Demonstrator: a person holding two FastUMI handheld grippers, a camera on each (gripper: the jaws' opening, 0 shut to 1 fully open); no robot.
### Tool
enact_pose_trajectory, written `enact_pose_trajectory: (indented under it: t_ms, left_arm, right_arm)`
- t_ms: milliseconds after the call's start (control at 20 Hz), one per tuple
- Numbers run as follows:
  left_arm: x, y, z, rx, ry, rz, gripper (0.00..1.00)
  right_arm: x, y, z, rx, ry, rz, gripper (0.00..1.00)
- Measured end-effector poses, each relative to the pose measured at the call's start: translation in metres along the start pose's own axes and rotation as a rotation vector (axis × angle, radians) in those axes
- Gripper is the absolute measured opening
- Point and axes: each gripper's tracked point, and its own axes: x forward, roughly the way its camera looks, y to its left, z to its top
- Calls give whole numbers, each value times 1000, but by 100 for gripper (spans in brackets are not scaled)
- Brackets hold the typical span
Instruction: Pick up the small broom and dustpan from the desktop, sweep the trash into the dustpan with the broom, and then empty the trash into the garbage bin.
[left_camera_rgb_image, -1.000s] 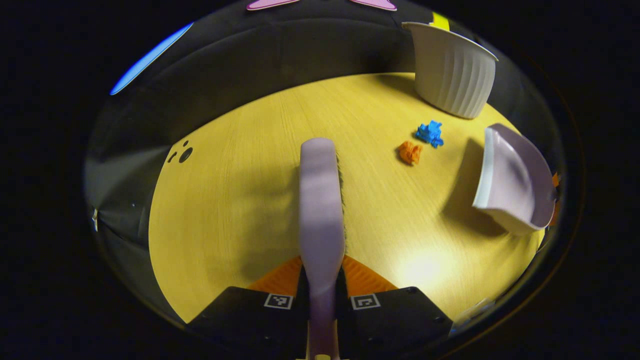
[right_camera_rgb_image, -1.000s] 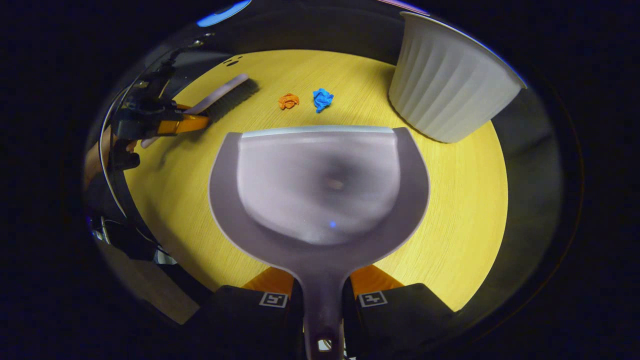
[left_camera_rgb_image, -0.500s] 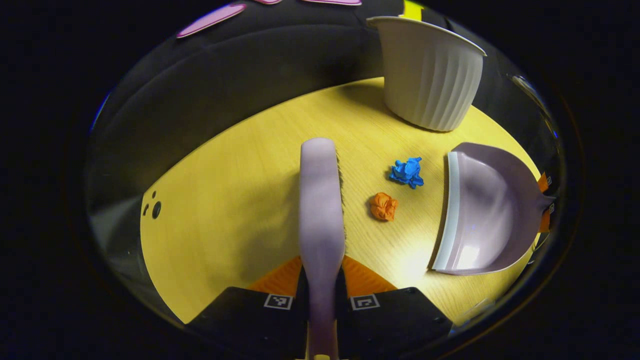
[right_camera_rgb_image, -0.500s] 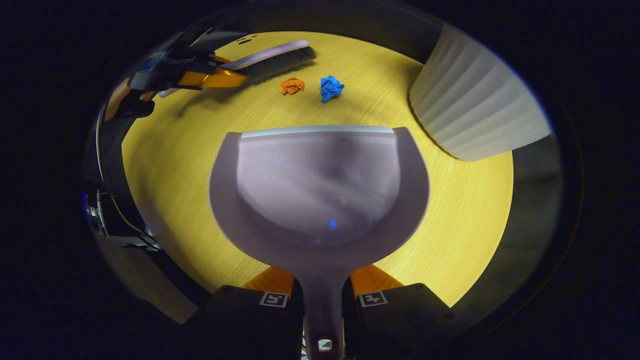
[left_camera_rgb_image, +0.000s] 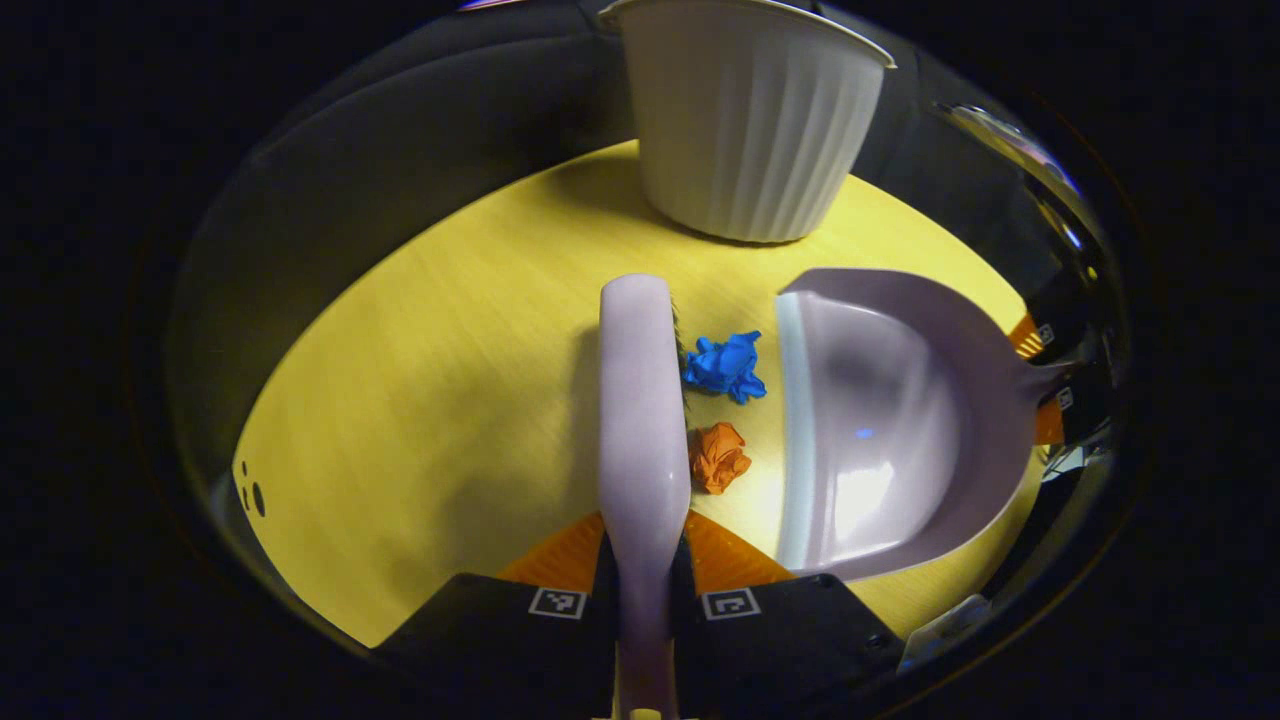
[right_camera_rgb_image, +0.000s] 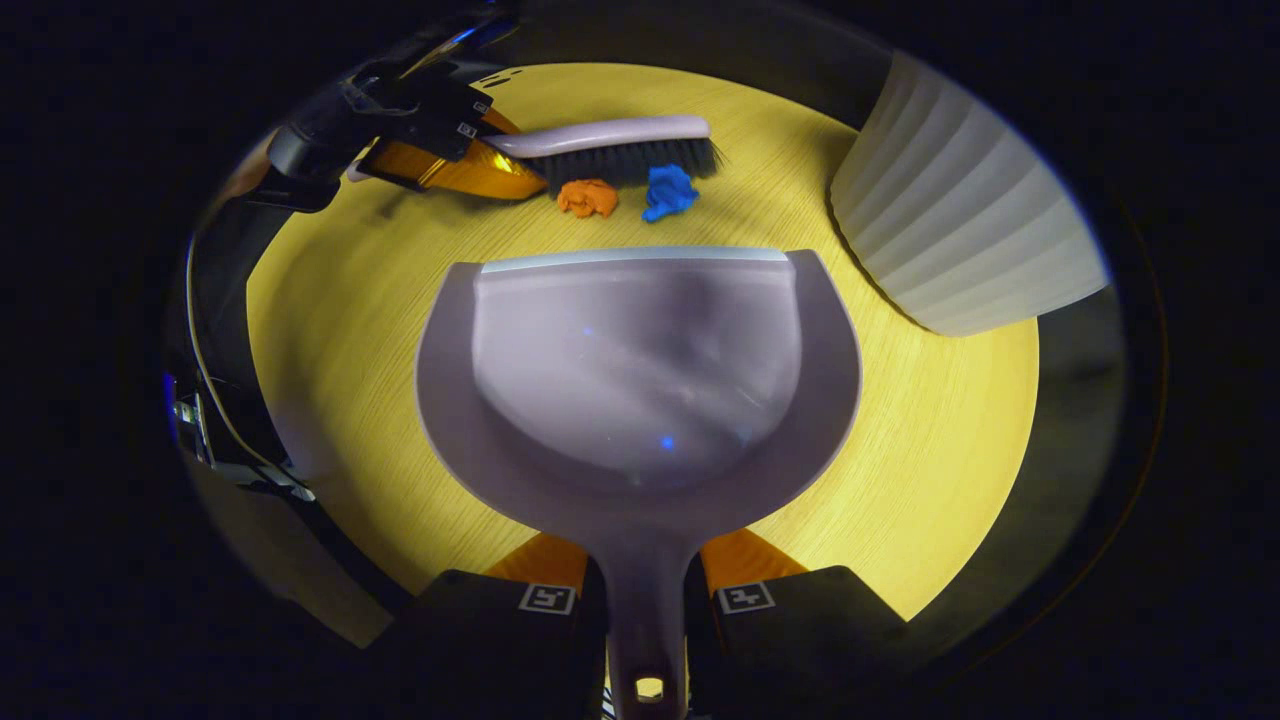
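Note:
My left gripper (left_camera_rgb_image: 645, 560) is shut on the handle of the lilac broom (left_camera_rgb_image: 643, 400), whose dark bristles (right_camera_rgb_image: 640, 160) rest just behind two crumpled paper scraps. The blue scrap (left_camera_rgb_image: 725, 365) and the orange scrap (left_camera_rgb_image: 718, 457) lie between the broom and the dustpan's lip. My right gripper (right_camera_rgb_image: 645, 580) is shut on the handle of the lilac dustpan (right_camera_rgb_image: 640, 370), which sits low on the yellow desktop (left_camera_rgb_image: 450, 400) with its front edge facing the scraps. In the right gripper view, the left gripper (right_camera_rgb_image: 440, 150) shows at the upper left, holding the broom (right_camera_rgb_image: 600, 135).
A white ribbed garbage bin (left_camera_rgb_image: 750, 120) stands at the back of the desktop, close to the dustpan's far side, and appears in the right gripper view as the bin (right_camera_rgb_image: 960, 230) at upper right. Dark cloth wall surrounds the table. Cables and a stand (right_camera_rgb_image: 210, 420) sit off the left edge.
The broom has swung in toward the scraps and now touches or nearly touches them. The dustpan has come closer to the scraps from the other side. Both grips are unchanged.

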Motion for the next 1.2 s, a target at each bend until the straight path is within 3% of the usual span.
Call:
enact_pose_trajectory:
  t_ms: [100, 200, 250, 300, 400, 500, 600, 750, 800, 1050, 1100, 1200]
  left_arm:
    - [-1, -18, 3, -20, 2, -85, 27]
    - [-2, -35, 4, -43, 8, -154, 26]
    - [-5, -41, 3, -49, 14, -186, 28]
    - [-8, -45, 2, -53, 18, -216, 28]
    - [-13, -50, 2, -54, 20, -241, 26]
    - [-14, -55, 6, -74, 4, -239, 28]
    - [-21, -56, 10, -91, -36, -224, 28]
    - [-31, -48, 24, -143, -126, -195, 28]
    - [-37, -43, 26, -170, -152, -165, 28]
    - [-56, 23, 2, -237, -234, 79, 27]
    - [-56, 35, -9, -248, -239, 109, 27]
    - [-56, 50, -39, -279, -233, 144, 27]
  right_arm:
    - [0, 1, 0, -11, -8, 1, 32]
    - [4, 0, -2, -6, -13, 3, 37]
    - [4, 0, -3, -1, -17, 3, 32]
    - [5, 1, -4, 1, -16, 2, 41]
    - [7, 1, -3, 7, -32, -3, 32]
    - [7, 3, 2, 19, -59, -17, 38]
    - [7, 3, 1, 15, -88, -48, 41]
    - [1, 10, 0, 61, -130, -58, 32]
    - [1, 10, -3, 81, -136, -59, 36]
    - [-12, 14, -7, 168, -132, -82, 36]
    - [-16, 16, -7, 192, -134, -92, 32]
    - [-24, 20, -4, 245, -149, -112, 36]
